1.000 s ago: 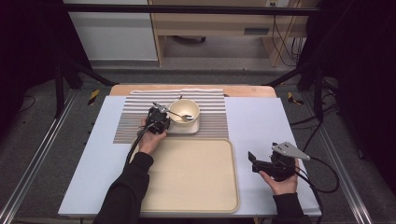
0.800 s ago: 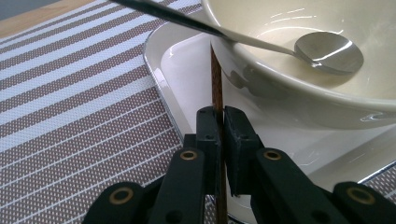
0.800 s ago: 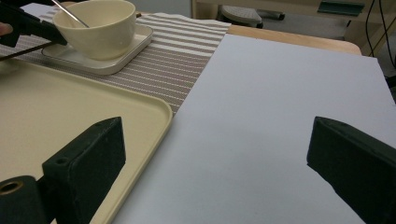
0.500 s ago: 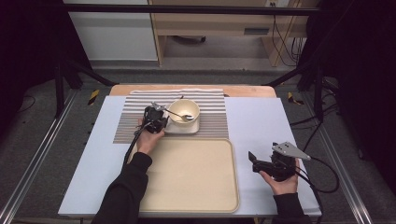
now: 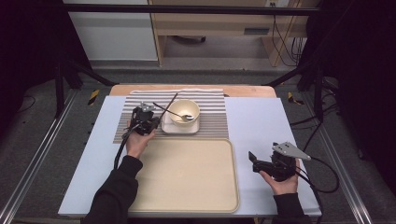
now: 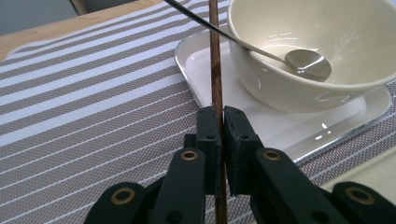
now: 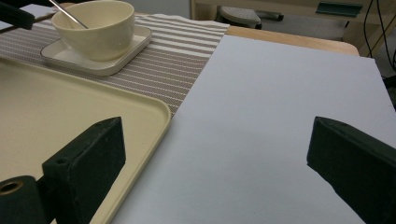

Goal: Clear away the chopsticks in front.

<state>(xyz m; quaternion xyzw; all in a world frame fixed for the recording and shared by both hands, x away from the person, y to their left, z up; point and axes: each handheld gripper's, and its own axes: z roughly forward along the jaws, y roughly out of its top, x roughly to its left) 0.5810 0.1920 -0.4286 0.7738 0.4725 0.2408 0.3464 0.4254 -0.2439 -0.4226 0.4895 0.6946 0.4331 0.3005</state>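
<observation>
**Left gripper clamps a chopstick beside the bowl**

The left gripper (image 5: 150,111) sits over the striped mat (image 5: 140,100), at about 9 o'clock from the bowl (image 5: 184,111). Its jaws are pressed nearly together on a brown chopstick (image 6: 215,70), which runs up between the pads and shows in the high view as a dark stick (image 5: 171,101) slanting toward 1 o'clock, just left of the bowl's rim. In the left gripper view the chopstick crosses in front of the spoon (image 6: 306,63), whose handle leans out over the bowl's edge while its head lies inside the bowl. The bowl stands on a square white plate (image 5: 168,127) that rests on the mat.

The tan tray (image 5: 187,186) lies at 6 o'clock from the plate, close to the mat's near edge.

The right gripper (image 5: 256,161) is held above the pale table cover (image 5: 252,121), at 3 o'clock from the tray and well apart from the bowl. Its jaws stand wide, with nothing between them; the right gripper view shows the tray's corner (image 7: 154,112) beside its one jaw.
</observation>
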